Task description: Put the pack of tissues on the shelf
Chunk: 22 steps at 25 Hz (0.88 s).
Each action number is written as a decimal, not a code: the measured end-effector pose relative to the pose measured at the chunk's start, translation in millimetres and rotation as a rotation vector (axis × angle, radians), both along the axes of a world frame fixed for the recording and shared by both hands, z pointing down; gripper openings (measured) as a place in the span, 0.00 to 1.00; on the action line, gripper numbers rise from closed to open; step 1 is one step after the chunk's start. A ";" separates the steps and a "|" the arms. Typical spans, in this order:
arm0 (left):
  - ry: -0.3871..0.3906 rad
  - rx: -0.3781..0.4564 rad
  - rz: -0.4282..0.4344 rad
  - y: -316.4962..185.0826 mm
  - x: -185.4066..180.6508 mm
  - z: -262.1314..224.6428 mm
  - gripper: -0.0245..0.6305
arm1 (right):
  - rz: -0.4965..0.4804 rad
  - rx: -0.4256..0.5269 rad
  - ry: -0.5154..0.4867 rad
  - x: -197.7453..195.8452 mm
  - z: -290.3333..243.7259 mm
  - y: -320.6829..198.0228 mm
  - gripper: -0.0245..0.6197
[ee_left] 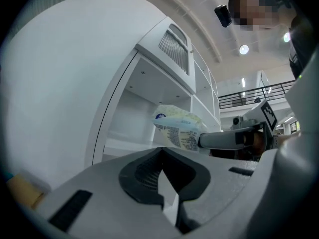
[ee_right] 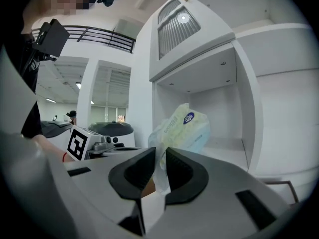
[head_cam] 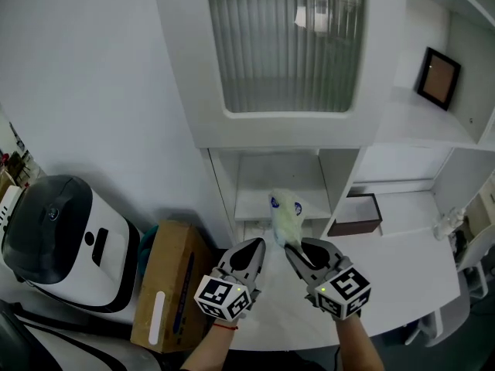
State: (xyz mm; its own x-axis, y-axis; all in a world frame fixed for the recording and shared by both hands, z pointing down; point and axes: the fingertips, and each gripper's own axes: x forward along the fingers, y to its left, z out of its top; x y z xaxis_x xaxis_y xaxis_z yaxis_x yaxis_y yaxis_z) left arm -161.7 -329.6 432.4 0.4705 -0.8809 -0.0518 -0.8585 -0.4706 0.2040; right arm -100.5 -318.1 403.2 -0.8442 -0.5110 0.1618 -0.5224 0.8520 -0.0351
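- Pack of tissues (head_cam: 285, 213): it is held clear of every surface, tilted, with the pale green wrapper and its round blue mark turned upward. It is positioned in front of the open compartment of the white cabinet and is not resting on the shelf (head_cam: 259, 202).
- Right tool (ee_right: 160, 156): the jaws are pressed together on the thin end flap of the wrapper. The body of the pack projects beyond the jaw tips toward the compartment. Only the flap is pinched.
- Left tool (ee_left: 162, 151): the jaws are pressed together at the tips and nothing is held between them. This tool is carried just beside the right tool, on its left, and the two are shown roughly level with each other in the head view. No contact with the pack is seen.
- Shelf: a white board inside the open compartment, bare where it is visible, directly behind the pack.
- Cabinet door (head_cam: 286, 45): a ribbed glass panel in a white frame is located above the compartment.
- Brown box (head_cam: 356, 215): it is placed in the neighbouring compartment to the right.
- Picture frame (head_cam: 438, 77): it is leaned on a higher shelf at the far right.
- Bench (head_cam: 402, 280): a white surface is seen under both tools and runs off to the right.
- Cardboard box (head_cam: 170, 284): it is stood left of the cabinet, just beside a white and dark appliance (head_cam: 66, 242).
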 end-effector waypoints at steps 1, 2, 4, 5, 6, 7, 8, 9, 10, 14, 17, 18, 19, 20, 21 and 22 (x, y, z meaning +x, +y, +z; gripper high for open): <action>0.000 0.000 0.011 -2.7 -1.0 -0.8 0.05 | 0.014 -0.001 0.000 -1.0 -1.3 -3.2 0.12; 0.000 0.001 0.023 -5.4 -1.7 -1.7 0.05 | 0.025 -0.002 0.002 -2.0 -2.6 -6.1 0.12; 0.000 0.001 0.044 -10.6 -2.8 -3.4 0.05 | 0.047 0.008 0.026 -3.9 -4.9 -12.2 0.12; 0.000 0.001 0.054 -12.7 -3.3 -4.1 0.05 | 0.057 0.016 0.046 -5.2 -5.8 -15.2 0.12; 0.000 0.001 0.063 -14.4 -3.8 -4.5 0.05 | 0.067 0.025 0.065 -6.6 -6.5 -18.0 0.12; 0.000 0.000 0.072 -15.8 -4.1 -4.6 0.05 | 0.077 0.031 0.082 -7.9 -6.7 -20.7 0.12; 0.000 -0.001 0.081 -17.0 -4.5 -4.3 0.05 | 0.085 0.036 0.100 -9.2 -6.2 -23.1 0.12; 0.001 -0.002 0.088 -18.2 -5.1 -3.8 0.05 | 0.092 0.041 0.121 -10.8 -5.0 -25.5 0.12; 0.003 -0.004 0.095 -19.5 -5.8 -3.2 0.05 | 0.097 0.047 0.146 -12.8 -3.4 -27.7 0.12; 0.011 -0.014 0.123 -24.3 -7.3 -0.2 0.05 | 0.101 0.073 0.243 -23.3 1.2 -34.1 0.13; 0.004 -0.026 0.132 -26.9 -10.3 3.5 0.05 | 0.105 0.097 0.314 -30.4 5.1 -40.2 0.13; 0.004 -0.028 0.134 -27.6 -11.8 4.4 0.05 | 0.108 0.101 0.331 -32.4 6.1 -42.4 0.13; 0.007 -0.030 0.136 -28.5 -13.5 4.9 0.05 | 0.111 0.103 0.344 -34.3 6.8 -44.7 0.13; 0.011 -0.030 0.137 -29.4 -15.3 5.1 0.05 | 0.113 0.103 0.355 -36.2 7.1 -47.0 0.13; 0.015 -0.030 0.139 -30.4 -17.1 5.0 0.05 | 0.113 0.101 0.362 -37.9 7.1 -49.2 0.13; 0.017 -0.030 0.140 -31.4 -18.6 4.9 0.05 | 0.112 0.097 0.367 -39.6 6.8 -51.4 0.13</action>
State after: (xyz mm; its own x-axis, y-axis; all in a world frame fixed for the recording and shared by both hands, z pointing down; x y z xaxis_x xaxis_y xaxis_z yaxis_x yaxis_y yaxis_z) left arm -180.3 -361.0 437.3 0.5885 -0.8077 -0.0356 -0.7811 -0.5793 0.2331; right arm -140.1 -369.5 409.9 -0.6777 -0.6242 0.3888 -0.5749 0.7794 0.2492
